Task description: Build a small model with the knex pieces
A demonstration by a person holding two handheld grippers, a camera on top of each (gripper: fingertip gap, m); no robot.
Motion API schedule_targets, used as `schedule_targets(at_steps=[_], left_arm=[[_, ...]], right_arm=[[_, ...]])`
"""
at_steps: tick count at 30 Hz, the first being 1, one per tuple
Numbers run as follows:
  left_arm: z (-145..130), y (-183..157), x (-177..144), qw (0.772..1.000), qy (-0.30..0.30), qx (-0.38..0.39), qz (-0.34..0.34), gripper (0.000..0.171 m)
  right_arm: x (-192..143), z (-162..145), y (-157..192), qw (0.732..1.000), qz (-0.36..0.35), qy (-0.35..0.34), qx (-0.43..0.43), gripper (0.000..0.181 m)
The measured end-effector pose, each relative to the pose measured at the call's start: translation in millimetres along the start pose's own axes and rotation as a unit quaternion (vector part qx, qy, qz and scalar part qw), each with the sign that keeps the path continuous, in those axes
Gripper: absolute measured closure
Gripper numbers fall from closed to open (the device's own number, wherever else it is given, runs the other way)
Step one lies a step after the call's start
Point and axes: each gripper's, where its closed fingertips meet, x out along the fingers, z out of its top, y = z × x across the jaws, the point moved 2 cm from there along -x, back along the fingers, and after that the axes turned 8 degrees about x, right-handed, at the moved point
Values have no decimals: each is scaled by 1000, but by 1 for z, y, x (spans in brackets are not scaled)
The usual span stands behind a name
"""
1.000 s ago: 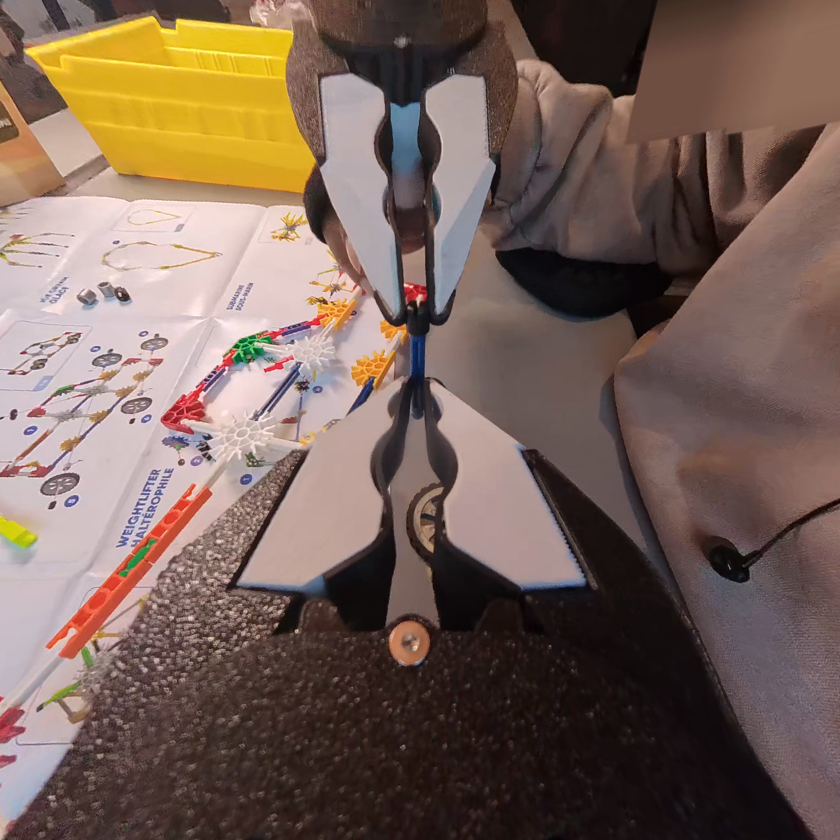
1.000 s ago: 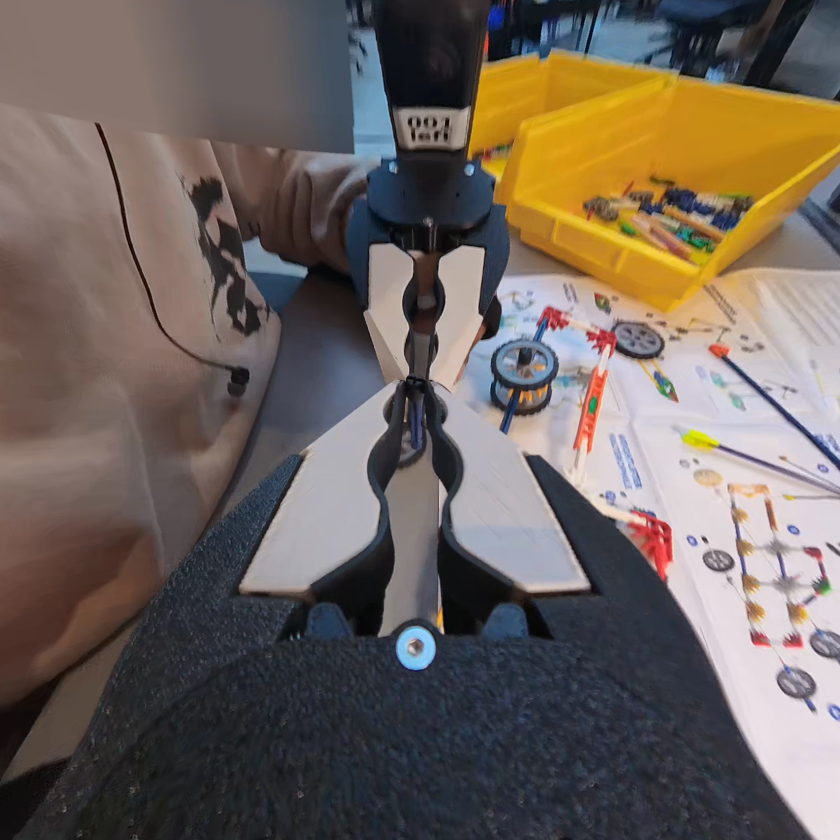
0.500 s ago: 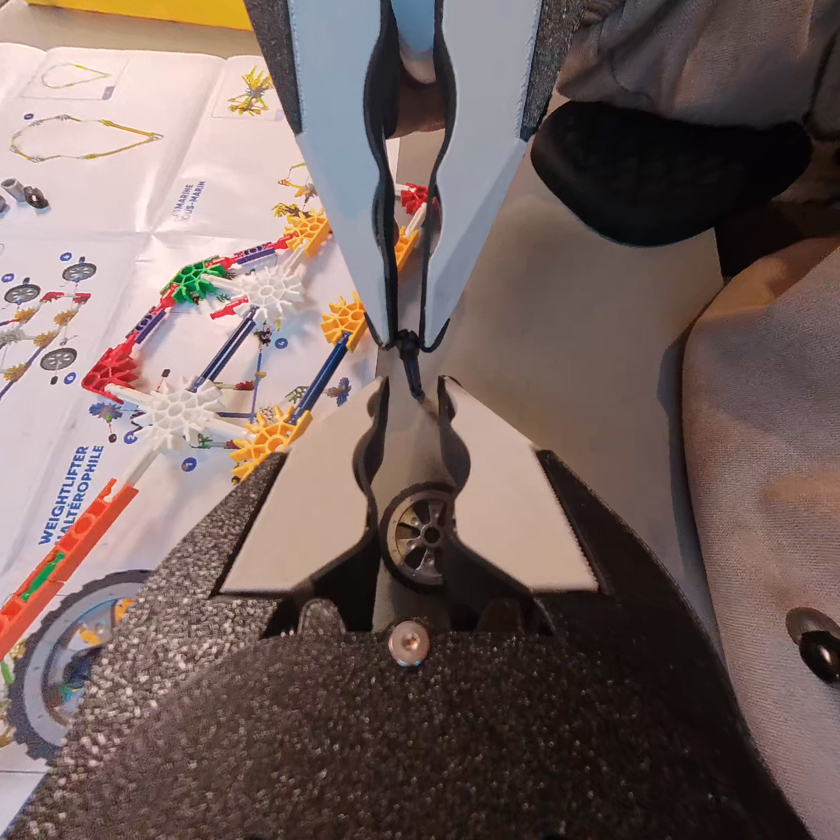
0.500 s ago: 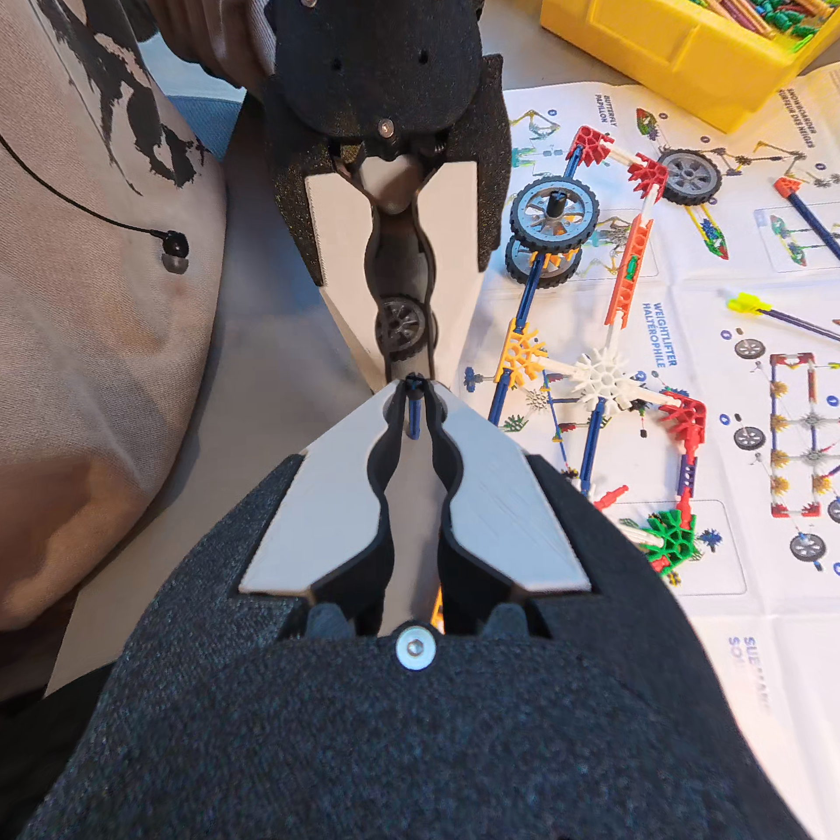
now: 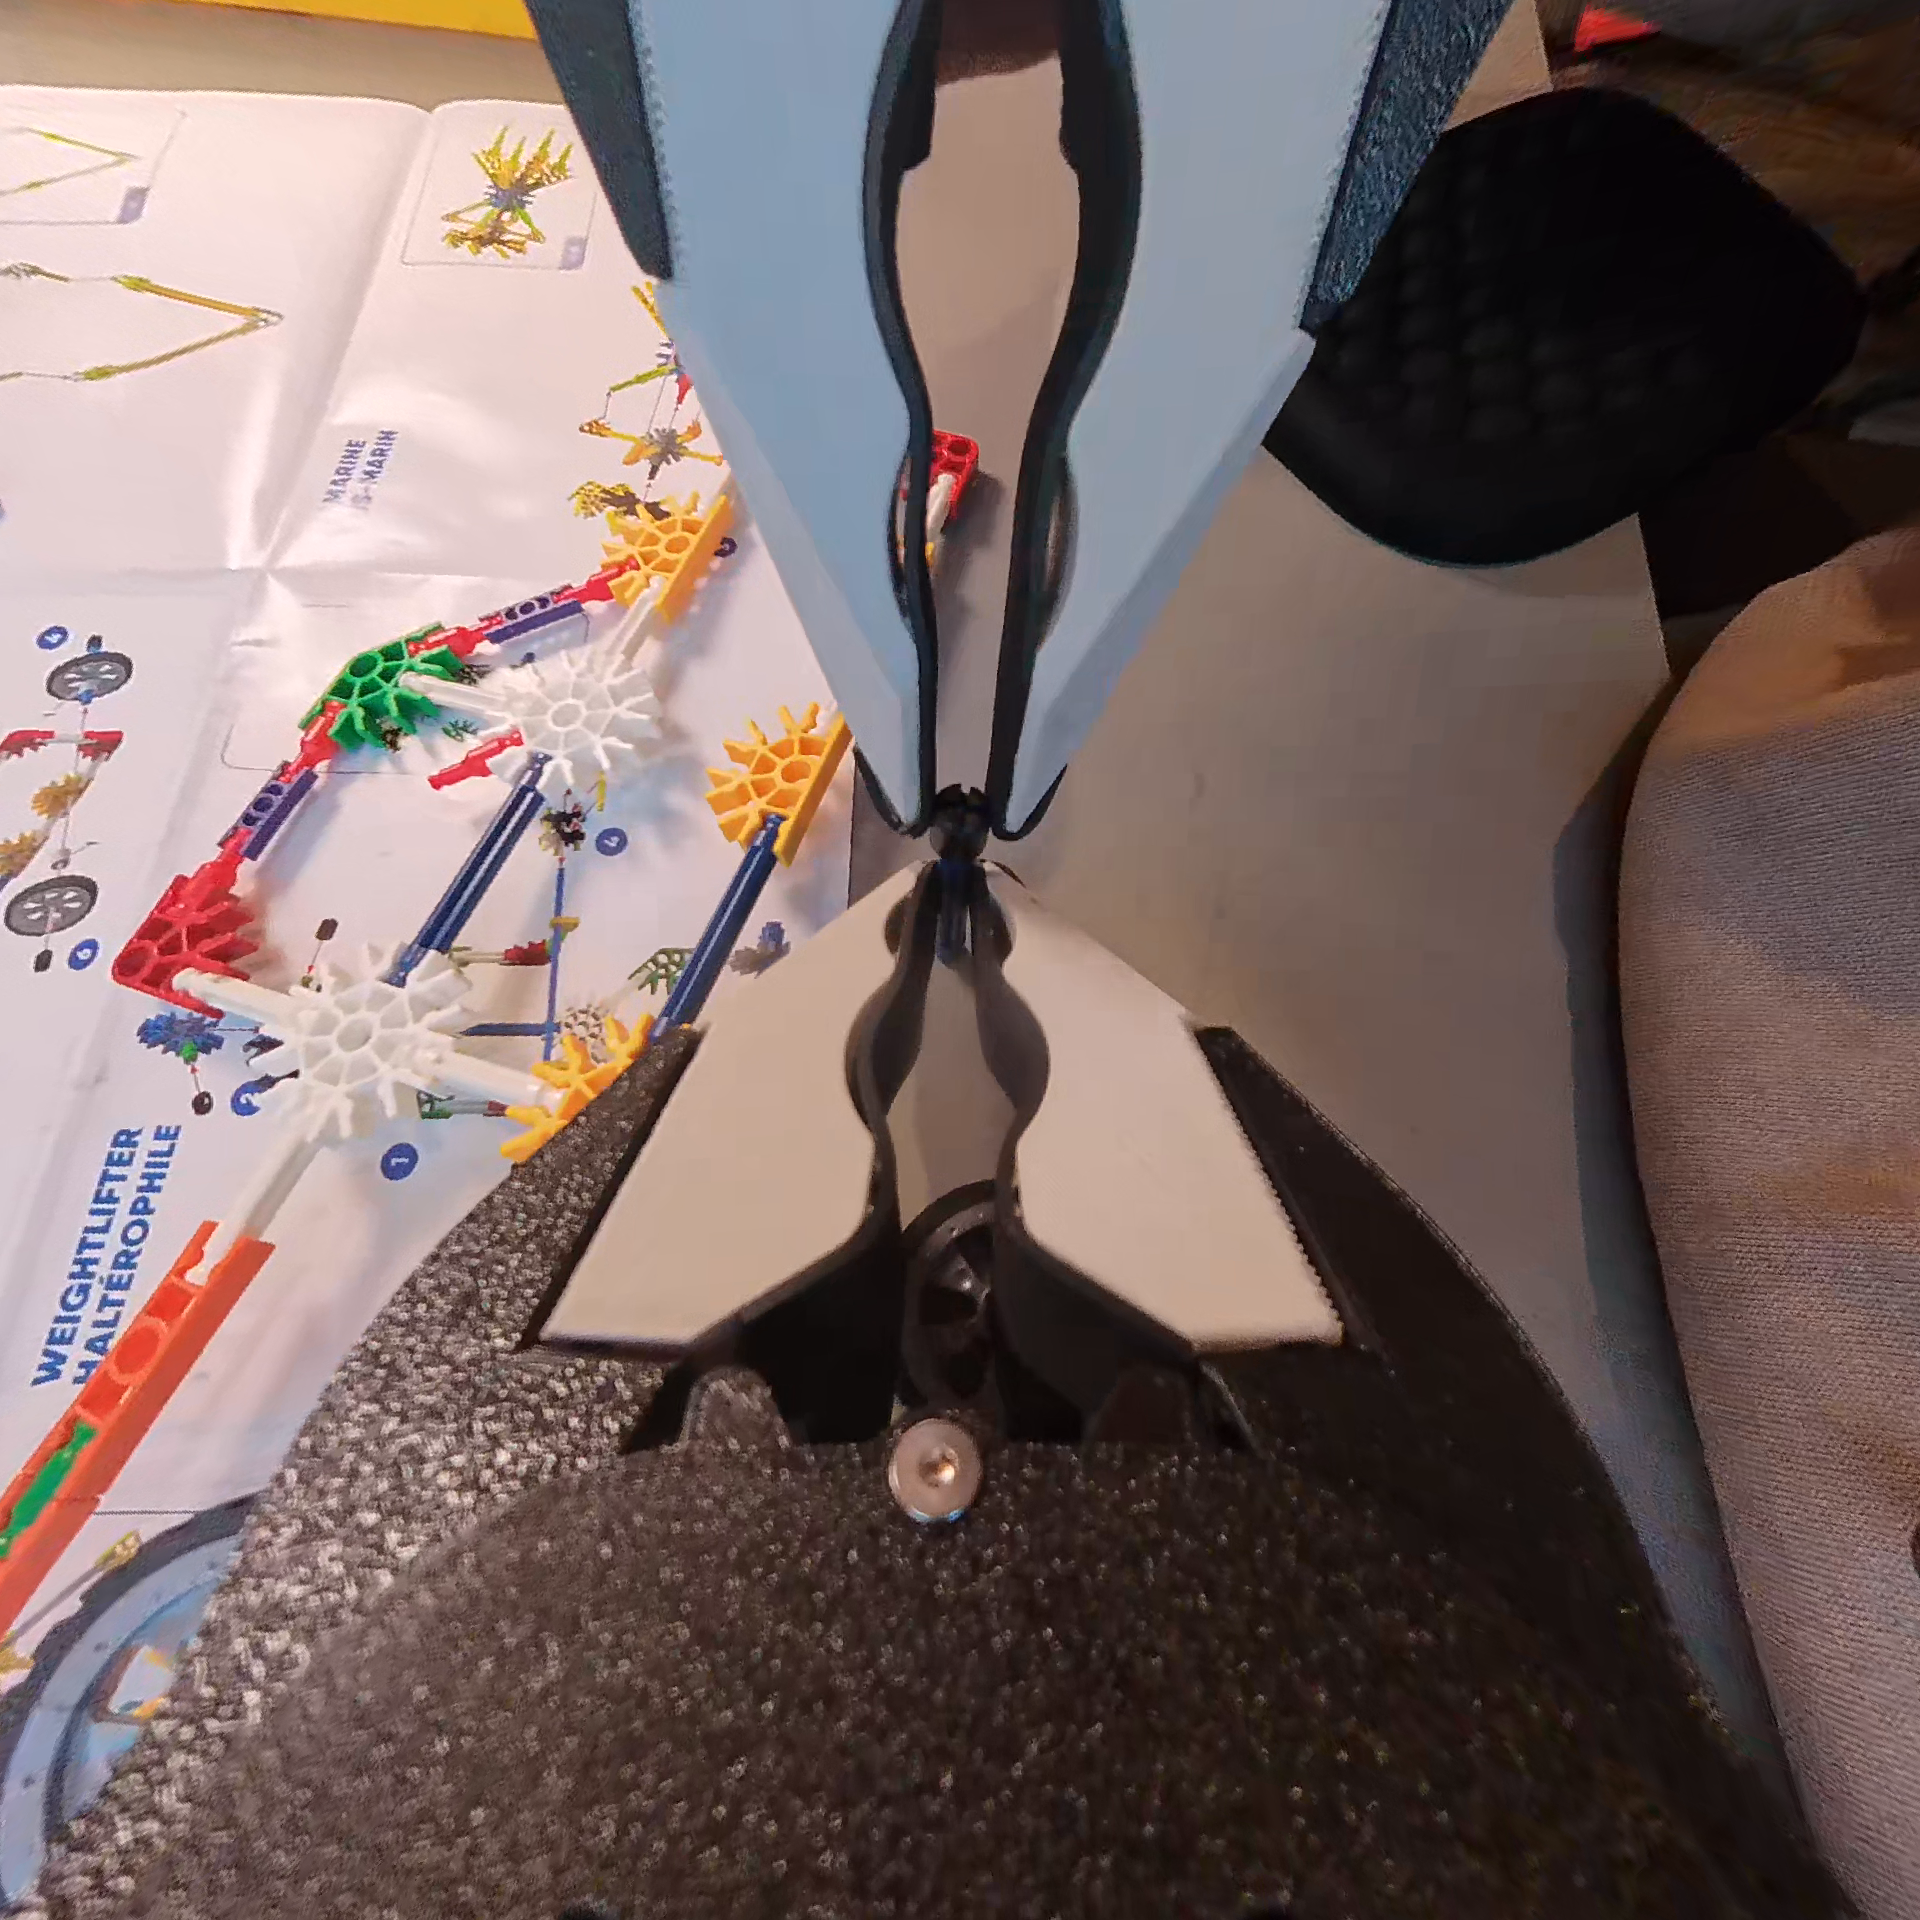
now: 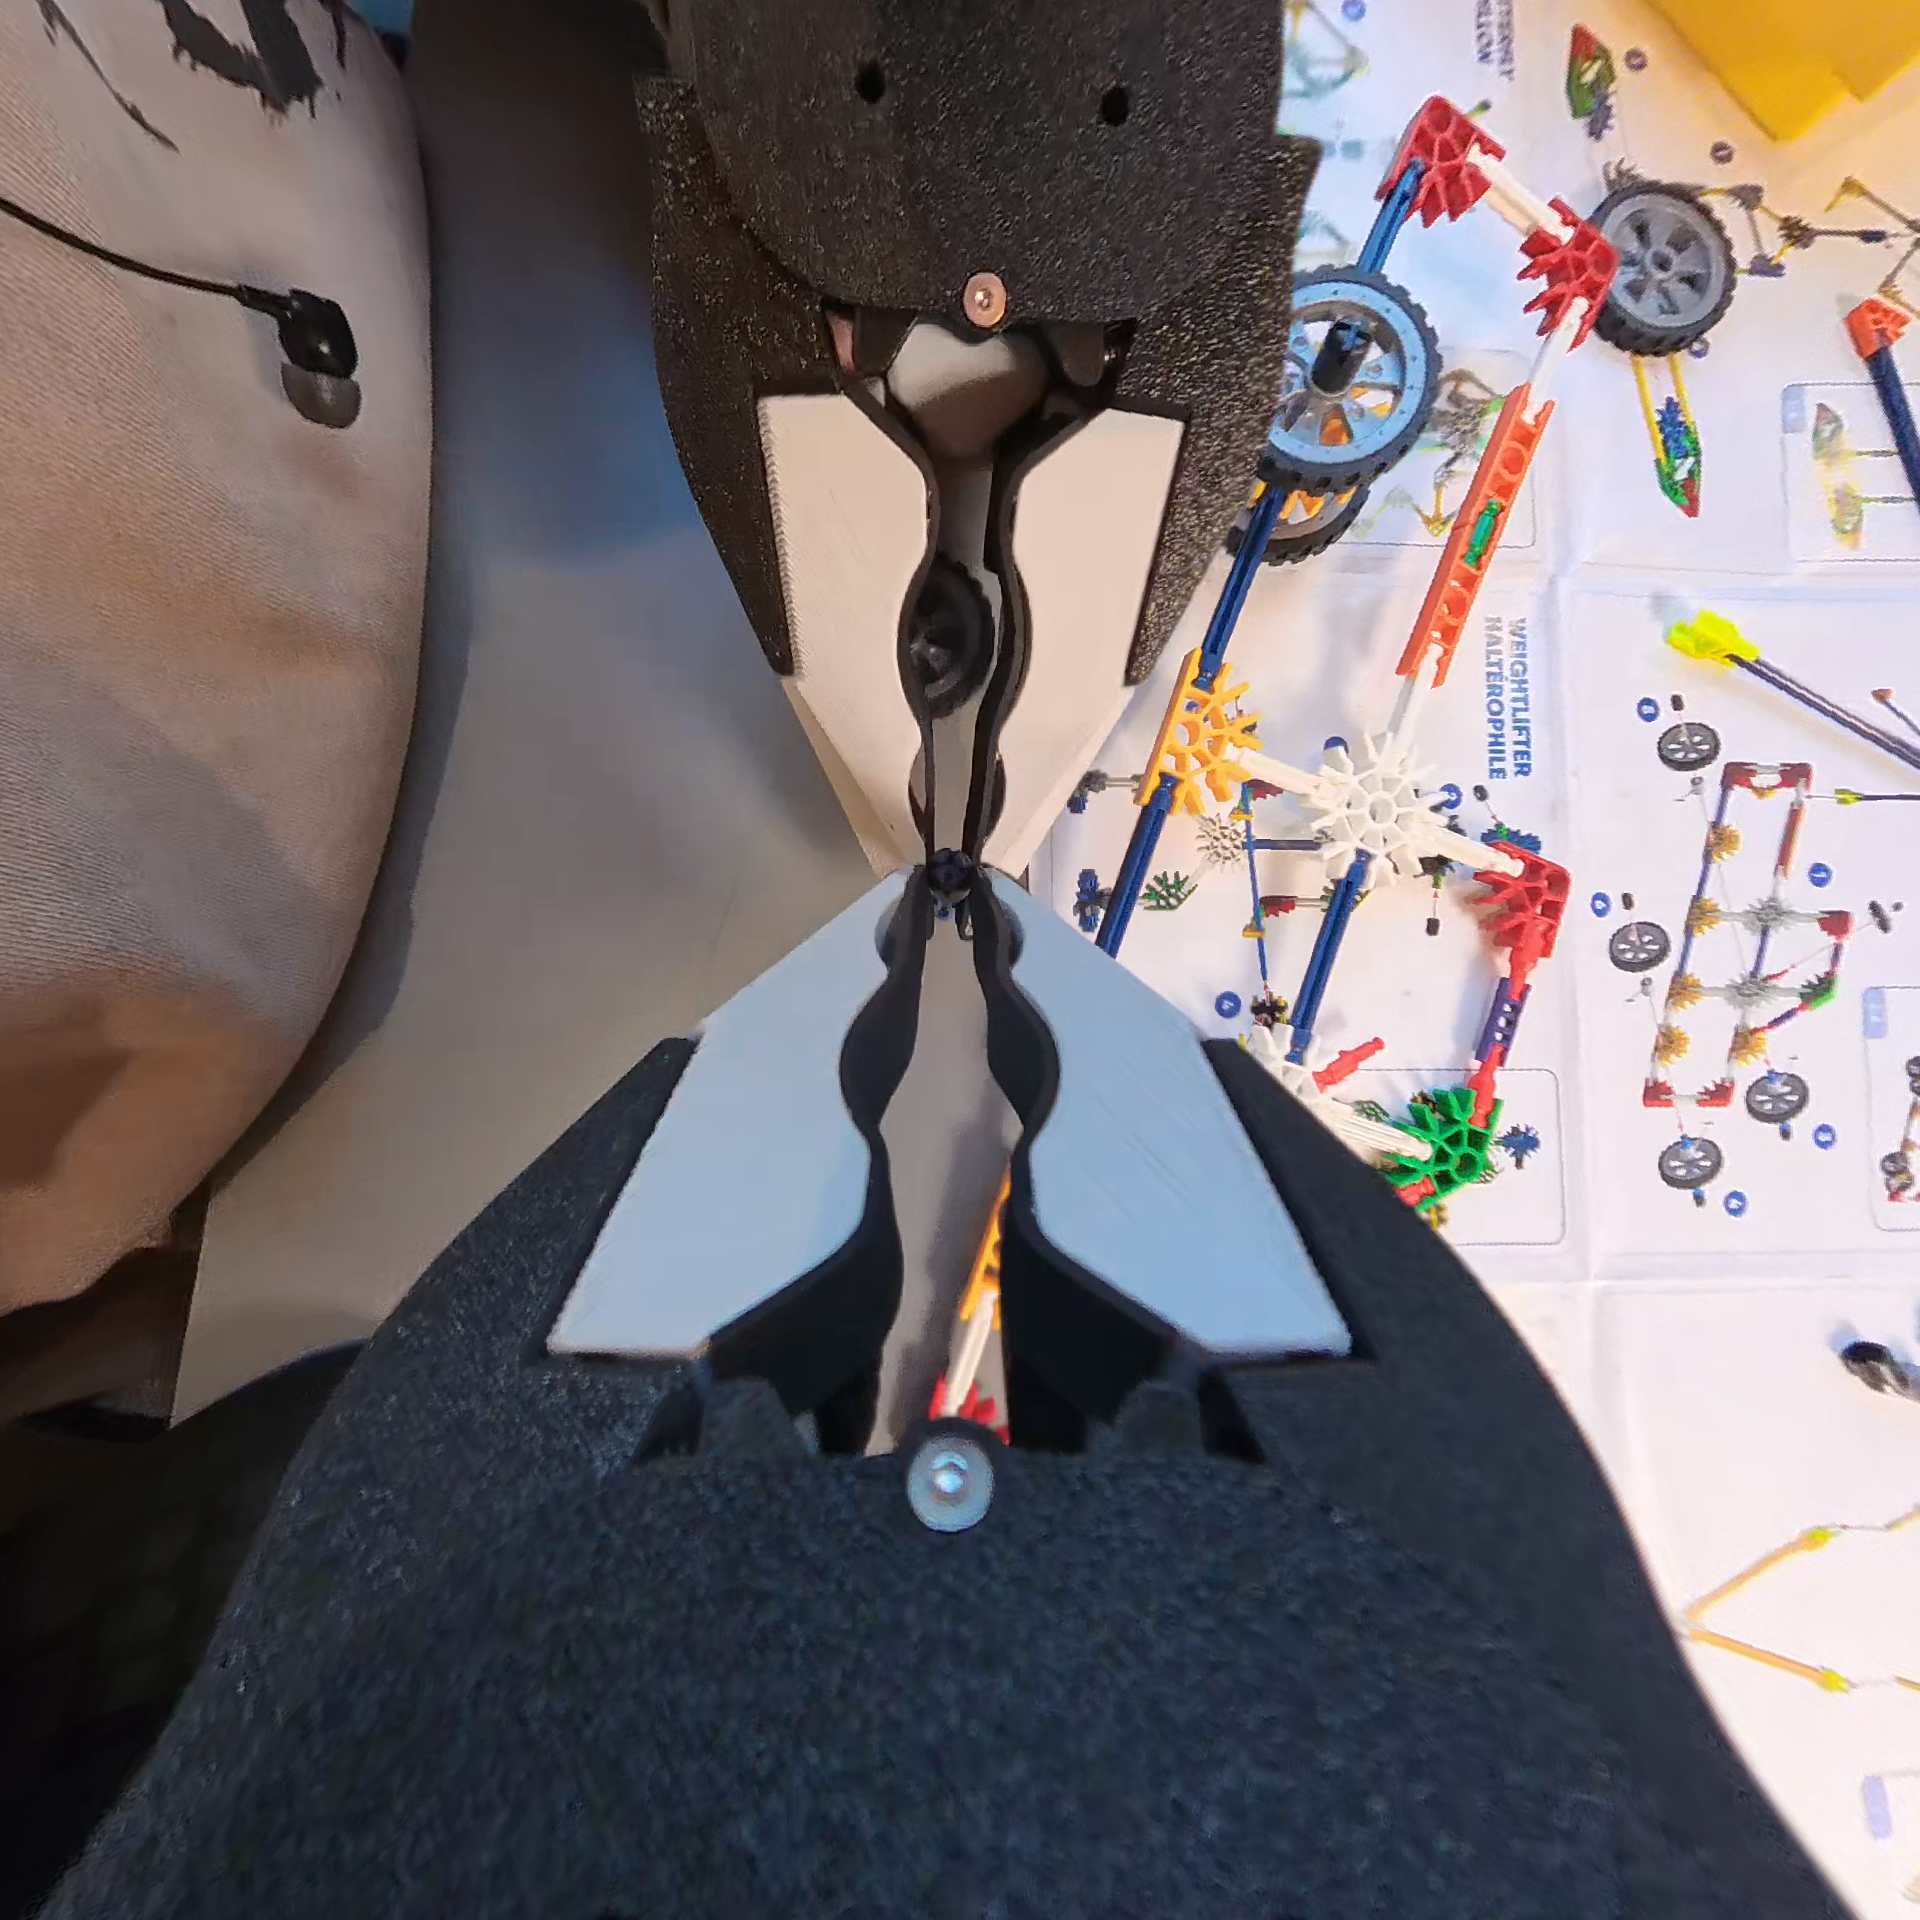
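Note:
My left gripper [image 5: 956, 896] is shut, with a small black wheel [image 5: 951, 1288] held in the hollow between its fingers. A short blue rod [image 5: 951, 923] shows between its tips. My right gripper [image 6: 951, 902] meets it tip to tip above the grey table [image 5: 1299, 779] and is shut on the rod's end, where a small black knob [image 6: 948, 868] sits. The right gripper [image 5: 961, 821] comes down from the top of the left wrist view. The left gripper [image 6: 951, 847] and its wheel [image 6: 945, 634] show at the top of the right wrist view.
A rod-and-connector model with white connectors [image 5: 358, 1039] [image 6: 1377, 805] lies on a white instruction sheet [image 5: 260, 468] beside the grippers. Two bigger wheels [image 6: 1351, 384] [image 6: 1662, 265] sit on it. A yellow bin corner [image 6: 1787, 62] is farther out. A person's beige sweatshirt [image 6: 156, 727] is close.
The two grippers have closed in until their tips meet, and the stretch of blue rod between them has shrunk. Both views now look down at the table. The wheel has turned edge-on.

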Motion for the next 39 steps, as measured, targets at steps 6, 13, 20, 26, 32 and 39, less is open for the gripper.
schedule_targets(at_steps=[6, 13, 20, 26, 32, 39], left_arm=[[0, 0, 0, 1000, -1, 0, -3, 169], [1, -3, 1, 1000, -3, 9, -7, 169], [0, -3, 0, 1000, -2, 0, -13, 169], [0, -3, 0, 1000, -3, -6, -17, 169], [0, -4, 0, 1000, -2, -4, -15, 169], [0, -5, 0, 1000, -1, -1, -13, 169]], right_arm=[[3, 2, 0, 996, 7, 79, -33, 175], [20, -33, 9, 976, 27, 205, -68, 181], [9, -22, 1, 994, 9, 106, -9, 178], [-8, 7, -1, 999, 3, 13, 31, 177], [-4, 7, 3, 998, 5, 60, 12, 181], [-2, 8, 6, 993, 2, 121, 8, 181]])
